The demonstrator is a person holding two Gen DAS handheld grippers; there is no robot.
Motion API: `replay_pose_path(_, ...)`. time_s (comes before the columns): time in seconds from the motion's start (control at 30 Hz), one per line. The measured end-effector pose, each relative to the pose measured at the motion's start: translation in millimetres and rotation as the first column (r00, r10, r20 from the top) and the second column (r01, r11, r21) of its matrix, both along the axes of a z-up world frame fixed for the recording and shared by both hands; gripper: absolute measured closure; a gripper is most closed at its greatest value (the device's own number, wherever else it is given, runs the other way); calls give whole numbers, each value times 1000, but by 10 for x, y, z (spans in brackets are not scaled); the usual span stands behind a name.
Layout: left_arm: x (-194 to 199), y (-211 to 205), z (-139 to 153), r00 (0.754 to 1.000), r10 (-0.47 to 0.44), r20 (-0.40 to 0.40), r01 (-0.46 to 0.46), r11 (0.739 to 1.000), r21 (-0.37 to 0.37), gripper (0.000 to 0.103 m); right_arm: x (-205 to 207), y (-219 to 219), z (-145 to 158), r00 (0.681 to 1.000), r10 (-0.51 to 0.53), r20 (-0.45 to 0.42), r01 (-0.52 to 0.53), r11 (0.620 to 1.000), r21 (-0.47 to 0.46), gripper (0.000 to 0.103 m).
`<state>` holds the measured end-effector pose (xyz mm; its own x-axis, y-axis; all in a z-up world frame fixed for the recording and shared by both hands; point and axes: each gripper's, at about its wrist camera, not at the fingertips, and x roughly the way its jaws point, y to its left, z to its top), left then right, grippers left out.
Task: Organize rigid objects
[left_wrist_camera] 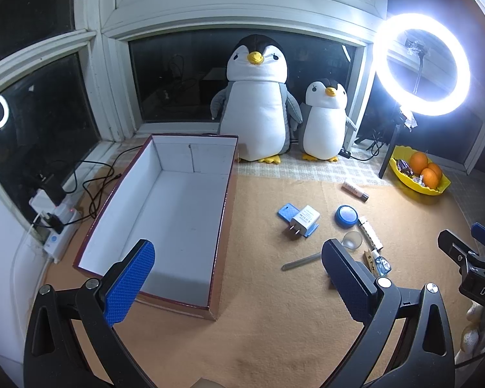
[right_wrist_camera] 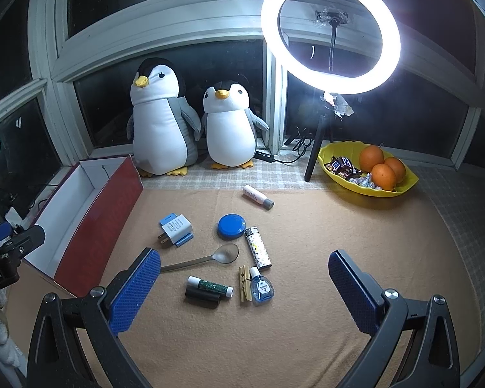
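An open red box (left_wrist_camera: 165,213) with a white empty inside lies on the tan mat; its red wall shows in the right wrist view (right_wrist_camera: 97,226). Small items lie to its right: white charger (right_wrist_camera: 174,228) on a blue case, blue round lid (right_wrist_camera: 231,225), lighter (right_wrist_camera: 258,248), metal spoon (right_wrist_camera: 210,258), clothespin (right_wrist_camera: 244,283), small blue bottle (right_wrist_camera: 261,286), green tube (right_wrist_camera: 210,286) beside a black cylinder, pink tube (right_wrist_camera: 258,196). My left gripper (left_wrist_camera: 239,278) is open above the box's near right corner. My right gripper (right_wrist_camera: 245,286) is open and empty above the items.
Two plush penguins (right_wrist_camera: 165,123) stand at the window. A lit ring light (right_wrist_camera: 331,30) on a tripod and a yellow bowl (right_wrist_camera: 404,182) with oranges and candy stand at the back right. A power strip with cables (left_wrist_camera: 53,220) lies left of the box.
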<state>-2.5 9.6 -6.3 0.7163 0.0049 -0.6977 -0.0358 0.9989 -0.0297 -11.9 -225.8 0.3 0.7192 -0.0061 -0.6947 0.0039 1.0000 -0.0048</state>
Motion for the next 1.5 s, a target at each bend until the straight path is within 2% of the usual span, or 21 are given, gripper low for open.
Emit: replay_pose_path(1.5,23,91,-11,1000,13,5,-13,1000,16,0,8,84,-75,1000,12,-17,-12,1000,2,0)
